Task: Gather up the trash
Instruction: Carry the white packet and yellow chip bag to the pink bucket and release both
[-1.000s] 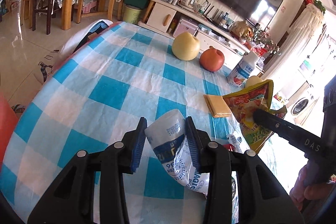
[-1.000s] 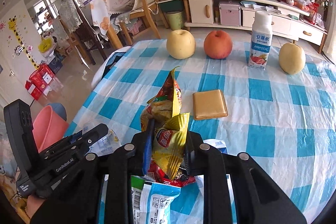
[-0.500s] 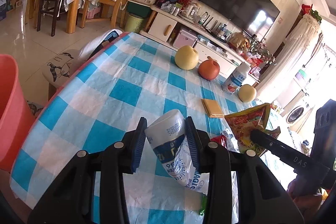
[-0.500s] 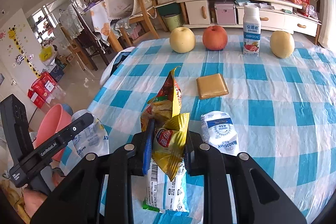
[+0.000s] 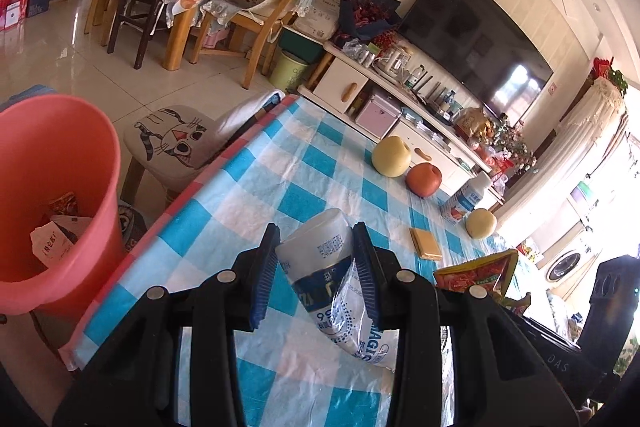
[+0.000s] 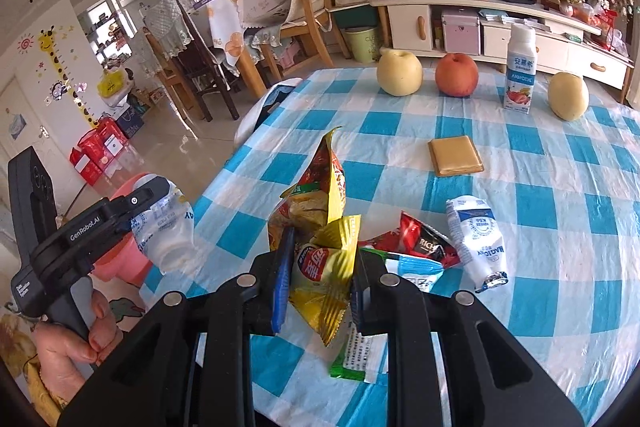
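My left gripper (image 5: 316, 267) is shut on a crumpled white and blue milk pouch (image 5: 328, 267), held above the table's near left edge; it also shows in the right wrist view (image 6: 164, 223). A pink bin (image 5: 52, 187) with some trash inside stands on the floor to the left. My right gripper (image 6: 320, 275) is shut on a yellow and red snack bag (image 6: 320, 227), held above the table. On the cloth lie a second milk pouch (image 6: 476, 239), a red wrapper (image 6: 420, 243) and a blue and green wrapper (image 6: 404, 275).
The blue checked table (image 6: 540, 195) carries a yellow pear (image 6: 400, 73), a red apple (image 6: 456, 75), a yogurt bottle (image 6: 519, 75), another pear (image 6: 568, 95) and a tan flat packet (image 6: 455, 155). A cat-print stool (image 5: 172, 143) stands by the table's left edge.
Both grippers have pulled back and up from the table with their loads. The left one has swung left, bringing the pink bin into view.
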A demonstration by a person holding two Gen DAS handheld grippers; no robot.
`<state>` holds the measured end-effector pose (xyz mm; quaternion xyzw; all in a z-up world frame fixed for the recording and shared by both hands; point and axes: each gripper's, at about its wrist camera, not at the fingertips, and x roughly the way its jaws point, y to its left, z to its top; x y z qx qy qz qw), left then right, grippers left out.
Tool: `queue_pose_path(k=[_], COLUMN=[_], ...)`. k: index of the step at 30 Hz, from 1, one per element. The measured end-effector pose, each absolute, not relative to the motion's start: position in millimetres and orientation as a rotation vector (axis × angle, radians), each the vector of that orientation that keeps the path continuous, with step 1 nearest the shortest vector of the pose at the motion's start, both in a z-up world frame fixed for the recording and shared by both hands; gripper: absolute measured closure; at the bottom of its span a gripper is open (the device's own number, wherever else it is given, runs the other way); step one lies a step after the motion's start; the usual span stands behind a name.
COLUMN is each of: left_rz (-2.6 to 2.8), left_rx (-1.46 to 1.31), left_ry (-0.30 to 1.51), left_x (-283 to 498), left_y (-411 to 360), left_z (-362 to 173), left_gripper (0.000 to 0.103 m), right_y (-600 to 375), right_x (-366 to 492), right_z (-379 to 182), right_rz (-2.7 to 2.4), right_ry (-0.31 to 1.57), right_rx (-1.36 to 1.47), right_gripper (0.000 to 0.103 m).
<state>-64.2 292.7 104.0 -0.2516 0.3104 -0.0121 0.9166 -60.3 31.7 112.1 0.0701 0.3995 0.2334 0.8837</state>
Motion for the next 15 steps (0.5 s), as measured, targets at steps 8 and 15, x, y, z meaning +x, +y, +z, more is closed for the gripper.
queue_pose_path(k=[8, 15], left_rz=[0.073, 0.249], left_rx=[-0.588, -0.643], left_ry=[0.579, 0.522], left_x=[-74, -85], left_y=[330, 377], left_z=[108, 109], left_gripper=[0.064, 0.064], right_y=[84, 152], right_x=[-66, -65], right_z=[128, 139], right_rz=[0.584, 0.703], right_ry=[0.819, 0.823], right_rx=[0.096, 0.067], right_gripper=[0.078, 0.078])
